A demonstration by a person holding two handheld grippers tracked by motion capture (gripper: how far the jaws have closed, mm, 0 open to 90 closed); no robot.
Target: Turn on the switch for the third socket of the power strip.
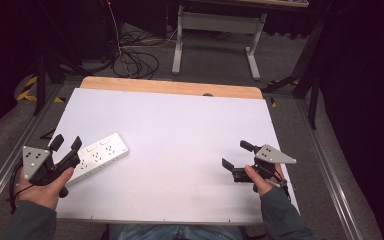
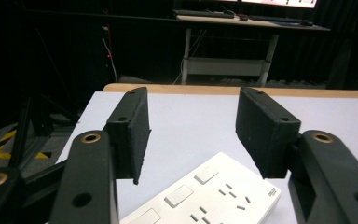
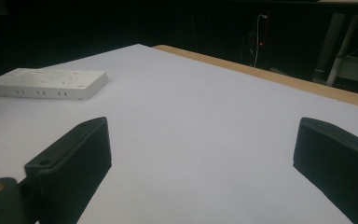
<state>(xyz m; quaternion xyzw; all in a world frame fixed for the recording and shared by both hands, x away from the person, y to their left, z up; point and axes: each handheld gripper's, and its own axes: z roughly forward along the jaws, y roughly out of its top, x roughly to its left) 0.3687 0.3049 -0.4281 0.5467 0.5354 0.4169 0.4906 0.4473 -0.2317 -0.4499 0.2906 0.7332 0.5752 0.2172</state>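
table (image 1: 180, 145): white top, with a light wood-coloured strip along its far edge
power strip (image 1: 100, 156): white, with pale grey switches and small dark slots in groups
left claw (image 1: 66, 146): black jaws, brass-coloured rings at the pivots, a grey plate with small dark dots on top
right claw (image 1: 236, 155): black jaws, a grey plate with dark dots on top
sleeves (image 1: 280, 215): dark grey-green
floor (image 1: 220, 70): grey, with yellow and black striped tape at the left
far desk frame (image 1: 215, 30): pale grey
surroundings: black
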